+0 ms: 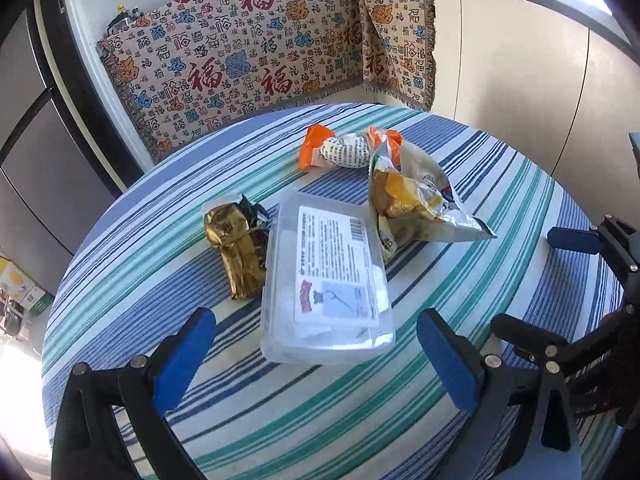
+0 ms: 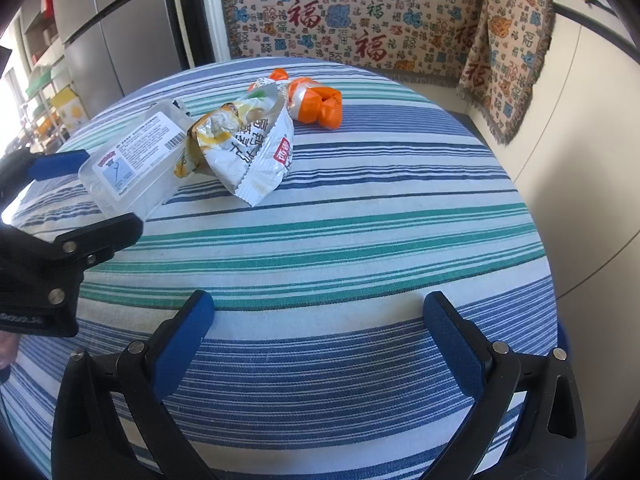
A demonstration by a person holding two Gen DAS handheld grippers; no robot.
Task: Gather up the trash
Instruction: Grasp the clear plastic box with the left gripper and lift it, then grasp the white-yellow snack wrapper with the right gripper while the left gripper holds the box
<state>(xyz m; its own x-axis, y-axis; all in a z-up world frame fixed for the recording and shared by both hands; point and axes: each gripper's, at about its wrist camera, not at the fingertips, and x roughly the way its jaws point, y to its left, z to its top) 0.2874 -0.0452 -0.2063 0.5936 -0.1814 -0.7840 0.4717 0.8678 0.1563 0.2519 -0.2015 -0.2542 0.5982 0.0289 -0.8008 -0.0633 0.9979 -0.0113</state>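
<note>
A clear plastic box with a printed label lies on the striped tablecloth. Its near end sits between the blue pads of my left gripper, which is open and does not touch it. A gold foil wrapper lies to the box's left. A crumpled snack bag lies to its right, and an orange-and-white wrapper is farther back. My right gripper hangs open over bare cloth, with the snack bag, the orange wrapper and the box ahead to its left.
A patterned blanket covers the bench behind the round table. A grey fridge stands at the left and white cabinet panels at the right. The right gripper shows at the left wrist view's right edge.
</note>
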